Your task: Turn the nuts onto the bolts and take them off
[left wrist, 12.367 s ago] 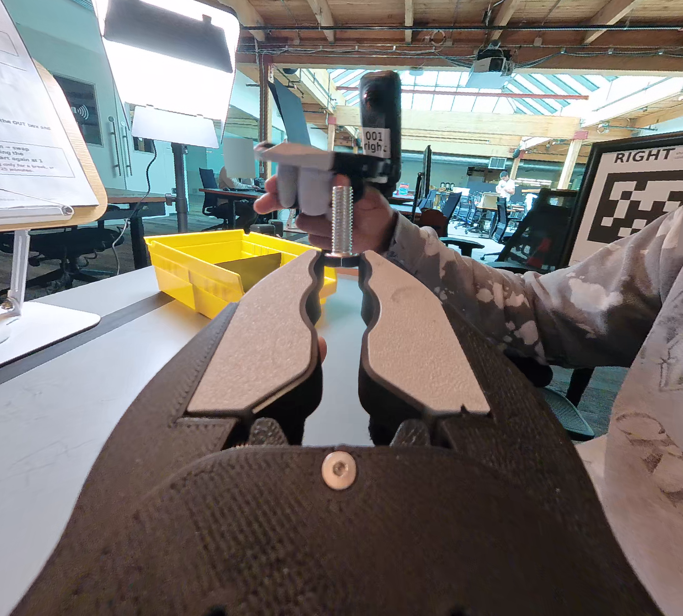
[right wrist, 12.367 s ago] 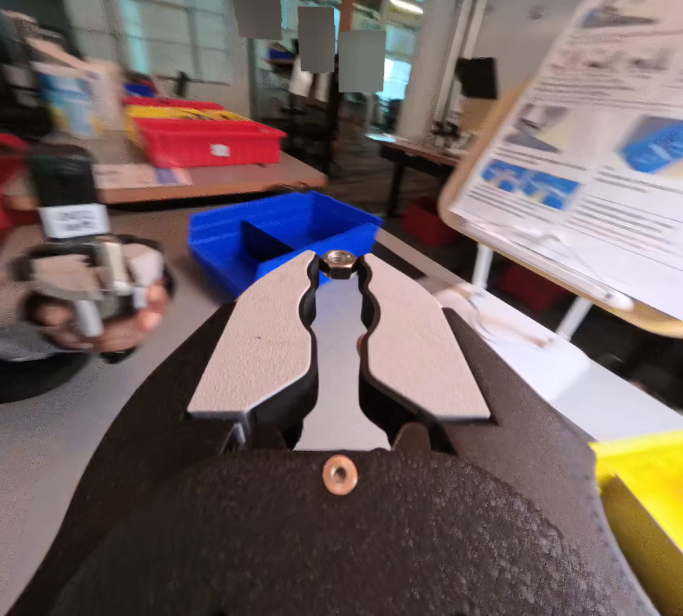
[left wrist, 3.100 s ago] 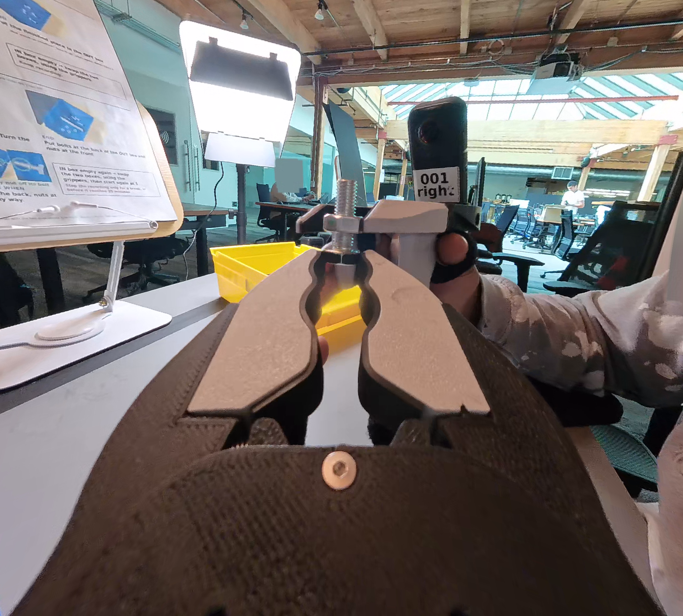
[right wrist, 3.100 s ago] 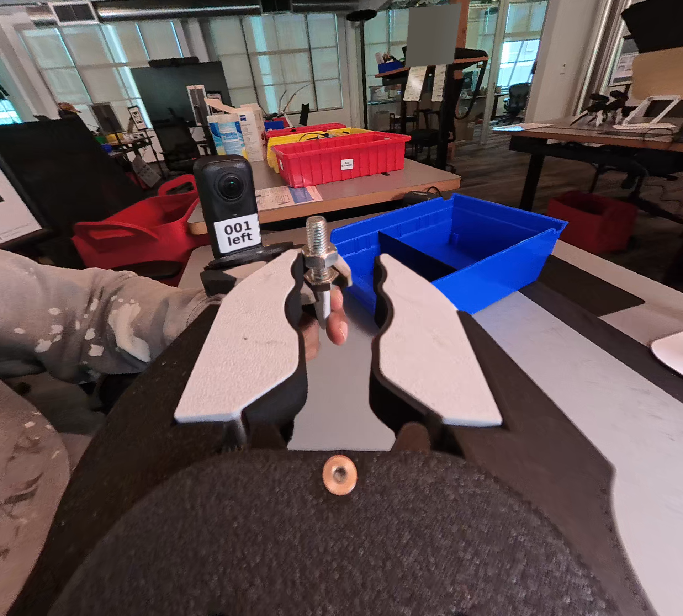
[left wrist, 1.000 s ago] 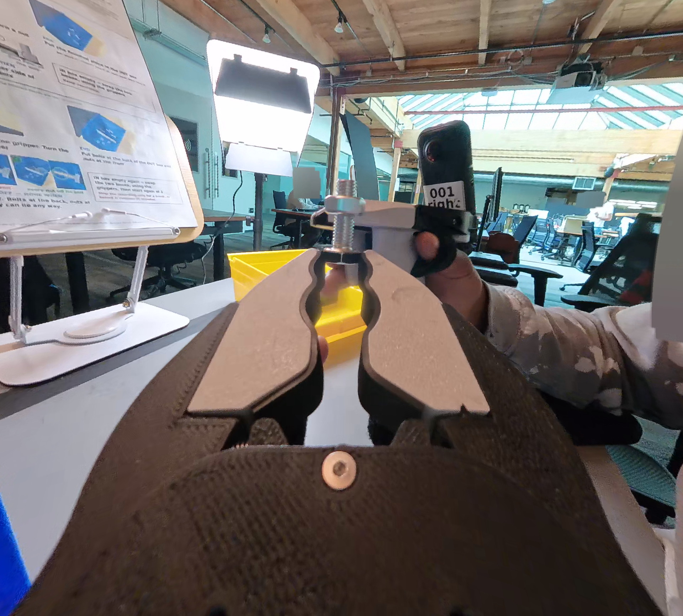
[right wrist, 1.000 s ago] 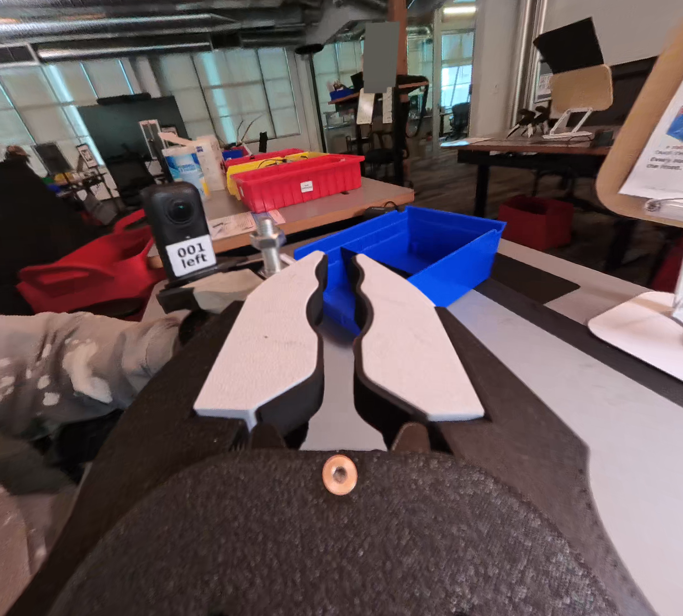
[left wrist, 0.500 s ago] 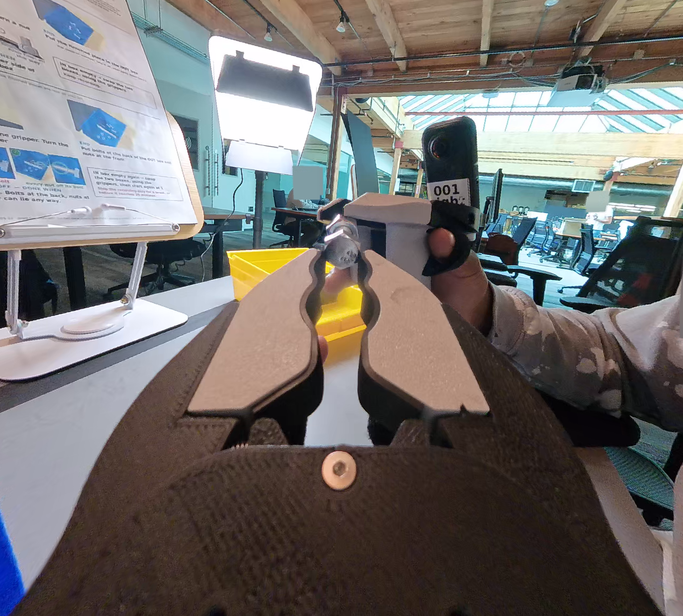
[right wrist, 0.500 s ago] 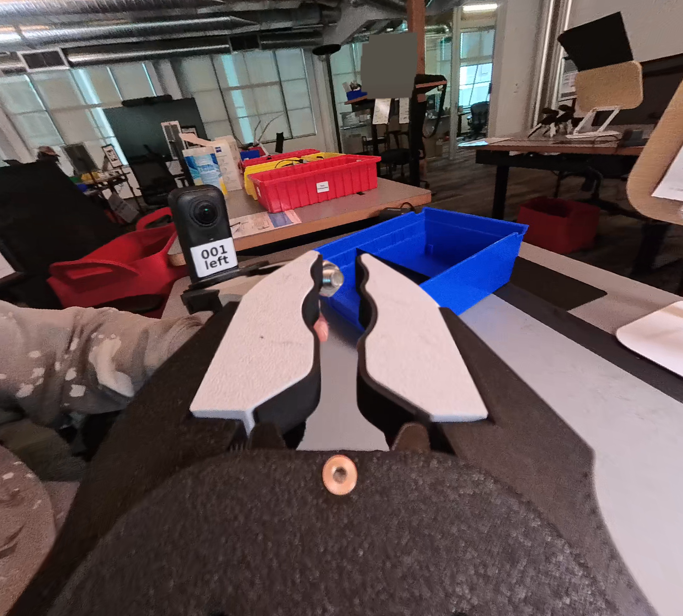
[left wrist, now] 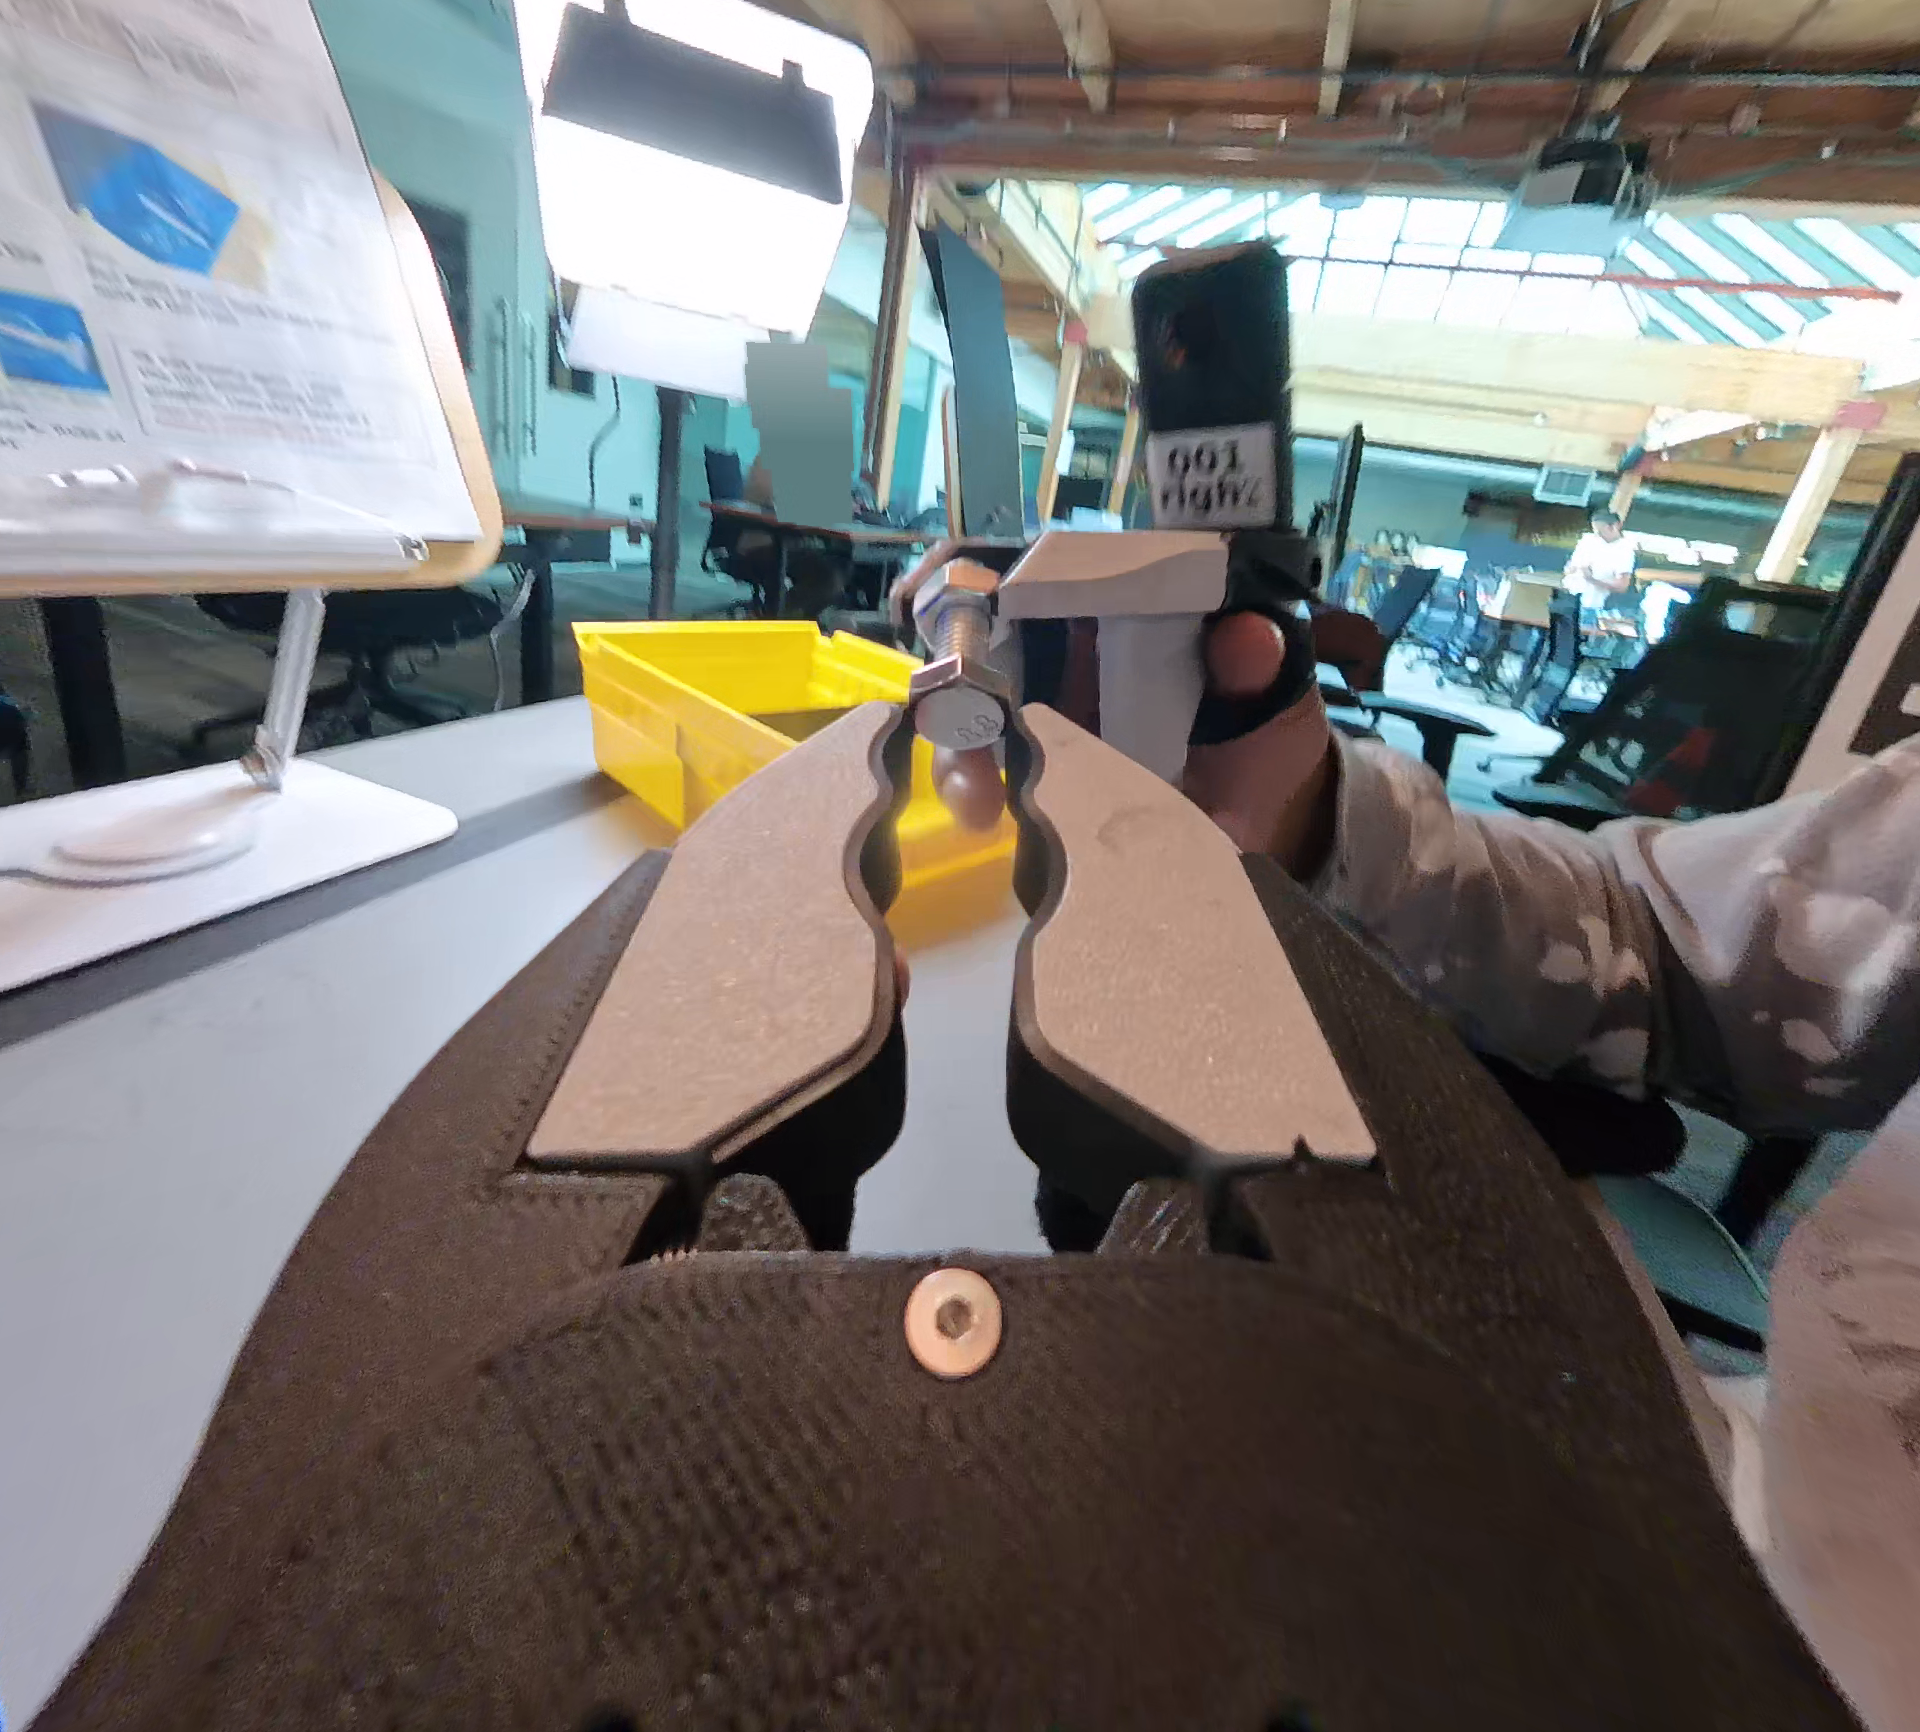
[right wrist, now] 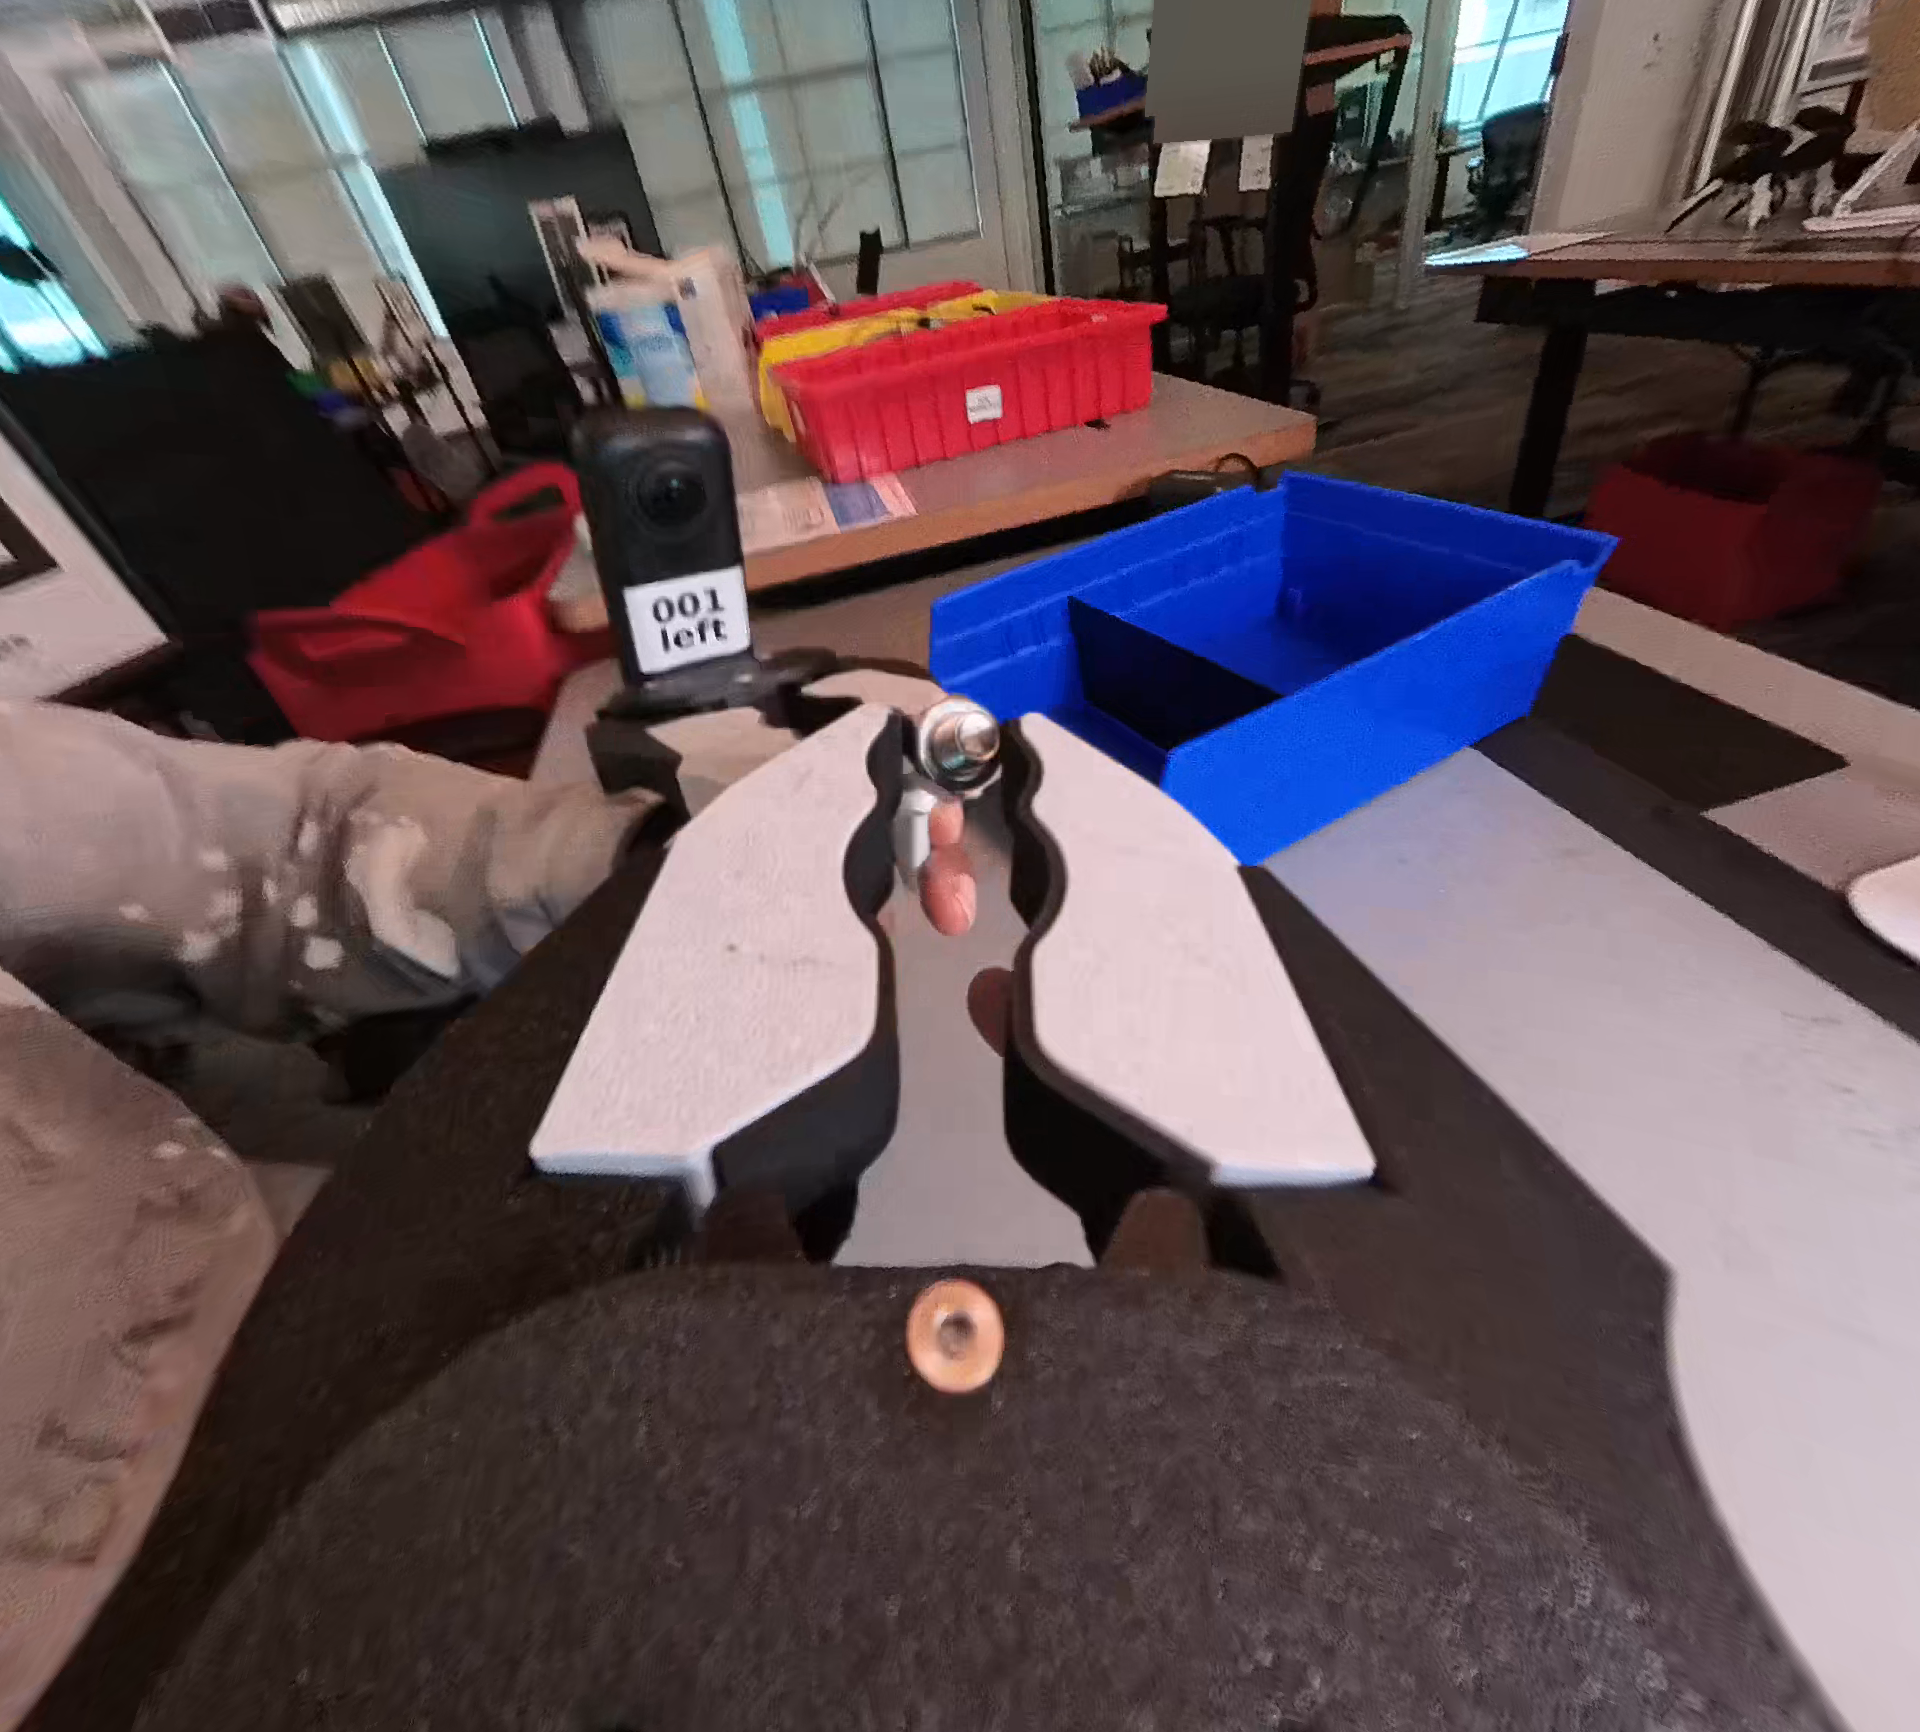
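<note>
— Where is our bolt (left wrist: 961, 695) against the yellow bin (left wrist: 727, 706)?

— In front of it, tipped over now, head toward us; a second ago it stood upright. Our left gripper (left wrist: 961, 726) pinches the head.

— And the nut (right wrist: 954, 747)?

— Near the bolt's far end. Our right gripper (right wrist: 956, 752), which stood empty beside the bolt, now squeezes that nut, the blue bin (right wrist: 1351, 643) behind it.

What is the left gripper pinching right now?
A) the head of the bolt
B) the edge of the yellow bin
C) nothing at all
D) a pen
A: in the left wrist view the left gripper is closed on the head of the bolt, whose threaded shank runs up to the nut at the right gripper.
</note>
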Available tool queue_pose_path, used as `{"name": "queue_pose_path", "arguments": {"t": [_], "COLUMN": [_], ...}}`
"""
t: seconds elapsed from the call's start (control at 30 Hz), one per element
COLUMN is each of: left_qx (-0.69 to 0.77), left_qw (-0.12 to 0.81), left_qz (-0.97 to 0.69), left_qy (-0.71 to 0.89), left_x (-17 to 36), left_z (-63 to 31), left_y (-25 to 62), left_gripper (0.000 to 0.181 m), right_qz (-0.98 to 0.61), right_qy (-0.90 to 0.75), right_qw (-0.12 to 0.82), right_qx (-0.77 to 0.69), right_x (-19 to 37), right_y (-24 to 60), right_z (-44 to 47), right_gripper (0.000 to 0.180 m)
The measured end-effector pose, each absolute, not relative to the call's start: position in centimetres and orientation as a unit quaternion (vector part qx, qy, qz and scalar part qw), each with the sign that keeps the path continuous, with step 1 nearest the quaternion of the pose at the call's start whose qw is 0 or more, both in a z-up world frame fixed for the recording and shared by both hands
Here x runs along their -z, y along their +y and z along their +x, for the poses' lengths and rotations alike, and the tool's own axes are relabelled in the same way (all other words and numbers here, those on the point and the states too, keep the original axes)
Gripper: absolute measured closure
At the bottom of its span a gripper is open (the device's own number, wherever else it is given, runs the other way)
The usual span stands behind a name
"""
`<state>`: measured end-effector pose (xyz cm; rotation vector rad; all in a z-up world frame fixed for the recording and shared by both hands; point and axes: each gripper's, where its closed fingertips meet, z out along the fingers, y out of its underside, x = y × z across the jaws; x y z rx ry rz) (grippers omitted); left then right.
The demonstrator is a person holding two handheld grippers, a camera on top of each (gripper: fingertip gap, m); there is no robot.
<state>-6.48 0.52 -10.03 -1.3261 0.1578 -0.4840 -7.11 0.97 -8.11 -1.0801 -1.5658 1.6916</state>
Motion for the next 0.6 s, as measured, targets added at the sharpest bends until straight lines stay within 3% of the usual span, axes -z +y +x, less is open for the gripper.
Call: {"name": "queue_pose_path", "arguments": {"t": [0.23,0.6], "left_qx": [0.247,0.212], "left_qw": [0.684,0.662], "left_qz": [-0.679,-0.705], "left_qy": [0.099,0.143], "left_x": [13.5,14.9], "left_z": [-4.7,-3.4], "left_y": [1.9,2.1], "left_gripper": [0.160,0.161], "right_qz": [-0.349,-0.324], "right_qy": [-0.732,-0.768], "right_qw": [0.349,0.346], "right_qx": [-0.470,-0.430], "right_x": [10.9,12.1], "right_y": [1.3,0.5], "right_z": [-5.8,-5.3], "right_gripper": [0.162,0.162]}}
